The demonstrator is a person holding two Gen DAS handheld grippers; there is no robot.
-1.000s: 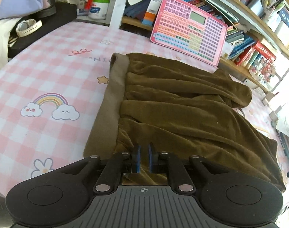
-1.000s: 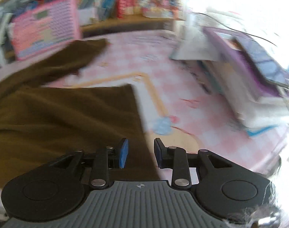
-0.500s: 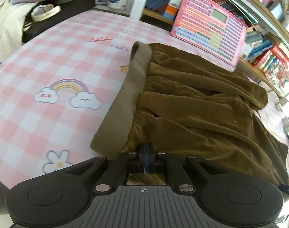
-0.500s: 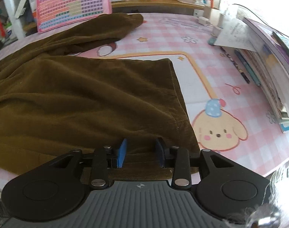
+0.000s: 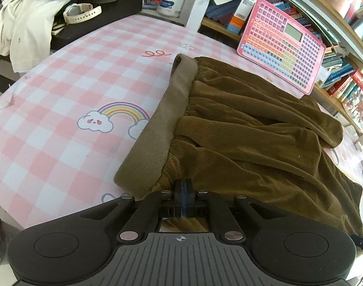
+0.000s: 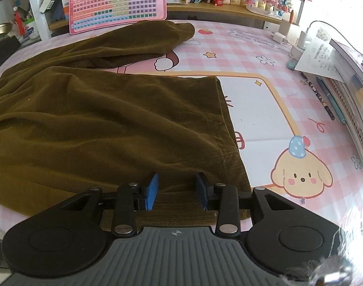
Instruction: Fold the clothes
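A pink-and-white checked tablecloth (image 5: 62,109) printed with cartoons is carrying the brown corduroy trousers (image 6: 105,124), which are lying spread across it, waistband (image 5: 162,124) to the left and 2 legs running right. The left gripper (image 5: 183,188) is pinching the trousers' near edge just beside the waistband, its jaws clenched on the fabric. The right gripper (image 6: 176,188) is sitting over the near leg's hem corner, its jaws parted, with cloth lying between the blue pads (image 6: 152,188).

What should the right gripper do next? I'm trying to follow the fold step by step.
Probably close the right gripper: its jaws stand open over the near hem of the brown trousers, while the left gripper is already pinched shut near the waistband.
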